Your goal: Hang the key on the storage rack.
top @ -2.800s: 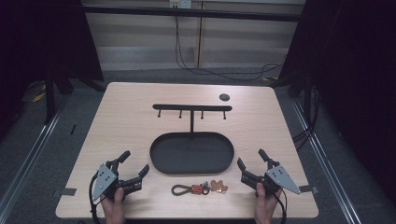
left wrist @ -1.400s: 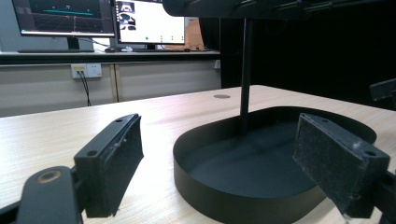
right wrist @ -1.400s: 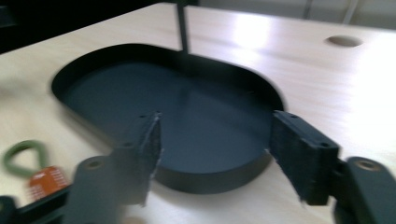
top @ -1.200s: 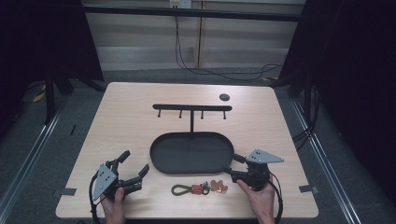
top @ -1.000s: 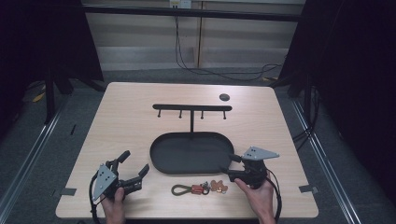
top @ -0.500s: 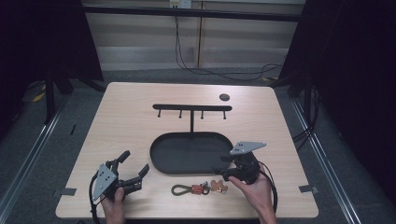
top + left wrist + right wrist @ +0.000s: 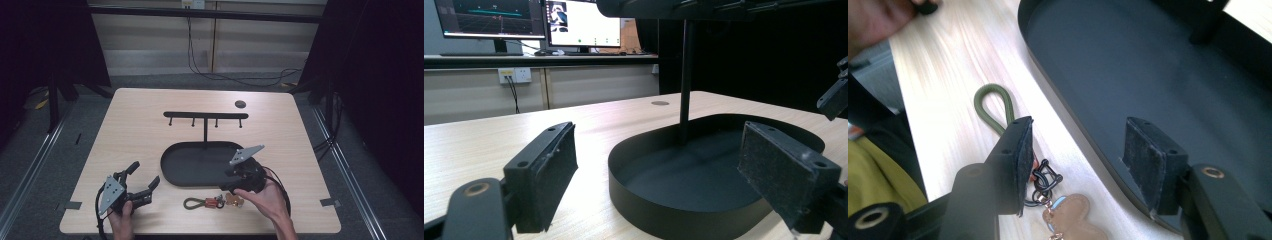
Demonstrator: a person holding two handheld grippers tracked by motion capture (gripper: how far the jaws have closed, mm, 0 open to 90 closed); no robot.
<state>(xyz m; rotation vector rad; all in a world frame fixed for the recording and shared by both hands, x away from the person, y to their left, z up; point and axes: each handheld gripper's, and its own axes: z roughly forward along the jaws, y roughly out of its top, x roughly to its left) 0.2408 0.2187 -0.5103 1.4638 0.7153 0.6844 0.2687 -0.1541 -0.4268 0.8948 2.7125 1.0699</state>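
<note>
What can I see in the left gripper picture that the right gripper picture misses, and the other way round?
The left gripper view alone catches the computer monitors, the wall socket and the stand's upright post. The right gripper view alone catches the keychain: its green loop, black rings and tan charm. Both share the black oval tray on the wooden table, each framed by open jaws.

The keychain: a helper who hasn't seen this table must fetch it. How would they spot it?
Start at the black oval metal tray in the middle of the light wooden table. Just in front of its near rim lies the keychain: an olive-green cord loop, a red clip and a tan charm, the table's one colourful item.
</note>
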